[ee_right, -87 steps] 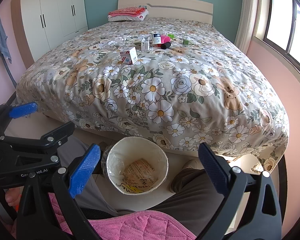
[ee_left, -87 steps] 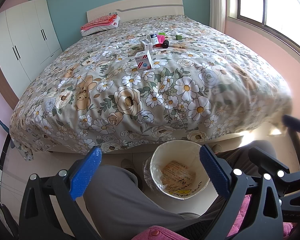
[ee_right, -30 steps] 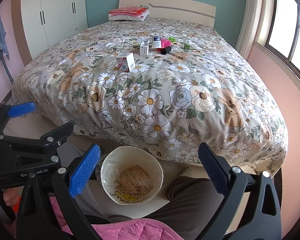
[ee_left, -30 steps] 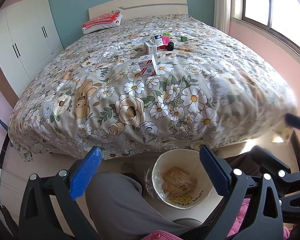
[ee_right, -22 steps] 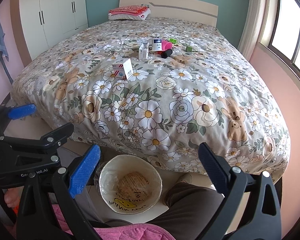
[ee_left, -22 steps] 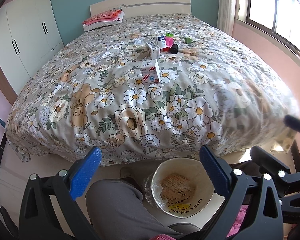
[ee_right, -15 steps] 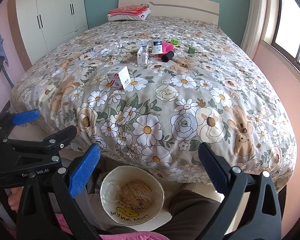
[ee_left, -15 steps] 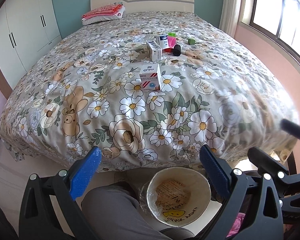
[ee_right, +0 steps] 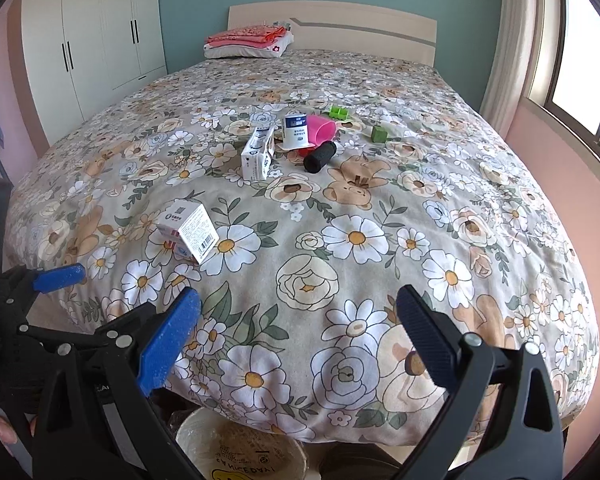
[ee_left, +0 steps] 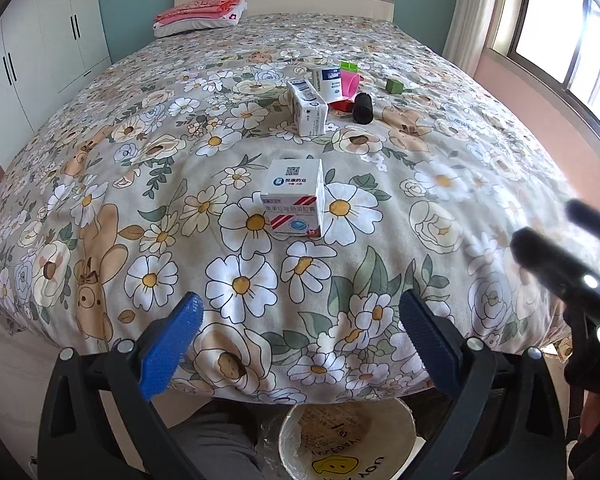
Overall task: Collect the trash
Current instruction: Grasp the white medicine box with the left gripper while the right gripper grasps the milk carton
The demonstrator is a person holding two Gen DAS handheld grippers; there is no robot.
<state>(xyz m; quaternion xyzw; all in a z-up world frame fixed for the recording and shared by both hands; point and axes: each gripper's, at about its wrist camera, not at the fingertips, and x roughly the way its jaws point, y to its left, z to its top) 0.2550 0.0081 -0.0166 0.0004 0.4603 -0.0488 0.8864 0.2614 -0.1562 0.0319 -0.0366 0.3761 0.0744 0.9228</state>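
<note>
A white medicine box with red stripes [ee_left: 295, 199] [ee_right: 189, 230] lies on the floral bedspread, nearest the foot of the bed. Further up lie a taller white carton [ee_left: 307, 108] [ee_right: 257, 154], a white bottle with a blue label [ee_left: 327, 84] [ee_right: 295, 129], a pink cup [ee_left: 350, 82] [ee_right: 321, 129], a black cylinder [ee_left: 363, 108] [ee_right: 320, 156] and green blocks [ee_left: 394, 86] [ee_right: 378, 134]. The round waste bin [ee_left: 346, 442] [ee_right: 240, 452] stands on the floor below the bed's edge. My left gripper [ee_left: 300, 346] is open over the edge, short of the striped box. My right gripper [ee_right: 300, 342] is open and empty.
The bed [ee_right: 440, 208] fills both views. White wardrobes [ee_right: 92, 48] line the left wall, a window [ee_left: 572, 32] the right. Folded pink bedding [ee_right: 248, 40] lies by the headboard. A person's grey trouser leg [ee_left: 216, 440] sits beside the bin.
Both grippers have risen and moved forward over the foot of the bed. The bin has dropped to the bottom of both views. The striped box is much closer.
</note>
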